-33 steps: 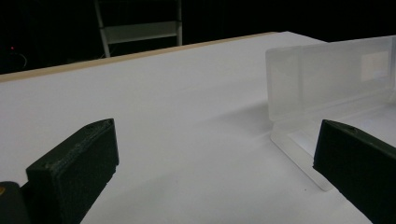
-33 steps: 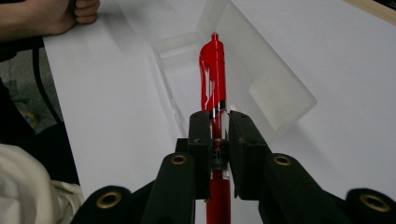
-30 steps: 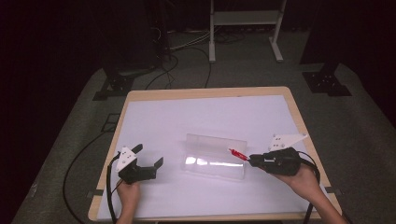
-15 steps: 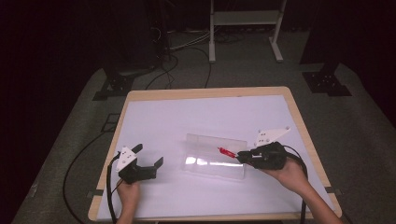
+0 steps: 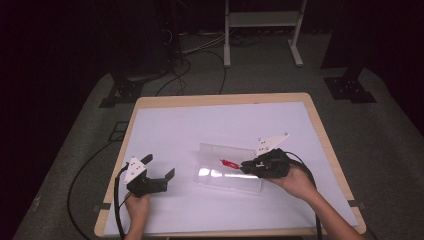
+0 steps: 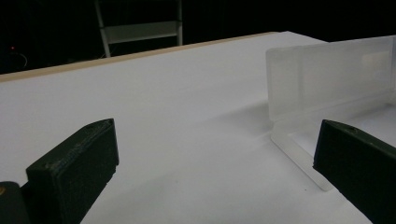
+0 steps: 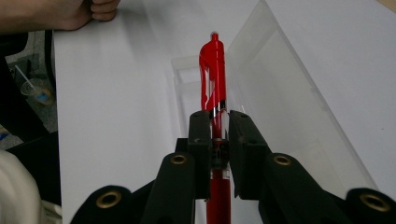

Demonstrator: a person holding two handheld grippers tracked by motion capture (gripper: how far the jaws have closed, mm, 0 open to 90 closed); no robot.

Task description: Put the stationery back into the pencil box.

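Note:
A red pen (image 7: 213,79) is clamped between the jaws of my right gripper (image 7: 216,122), which is shut on it; the pen's clip end juts forward over a clear plastic box (image 7: 289,112). From above, the right gripper (image 5: 246,167) holds the red pen (image 5: 230,163) above the clear box (image 5: 227,170) in the middle of the table. My left gripper (image 5: 161,170) rests near the table's front left, open with nothing between its jaws. Between the left gripper's (image 6: 210,154) wide jaws, the clear box (image 6: 327,79) stands to the right on the white surface.
A white sheet covers the wooden table (image 5: 220,100). A metal stand (image 5: 260,30) and cables lie on the dark floor beyond the far edge. A cup with a straw (image 7: 37,93) sits on the floor, off the table's edge, at the left of the right gripper view.
My right gripper has carried the red pen leftward, from the box's right end to over the box. The left gripper has stayed put.

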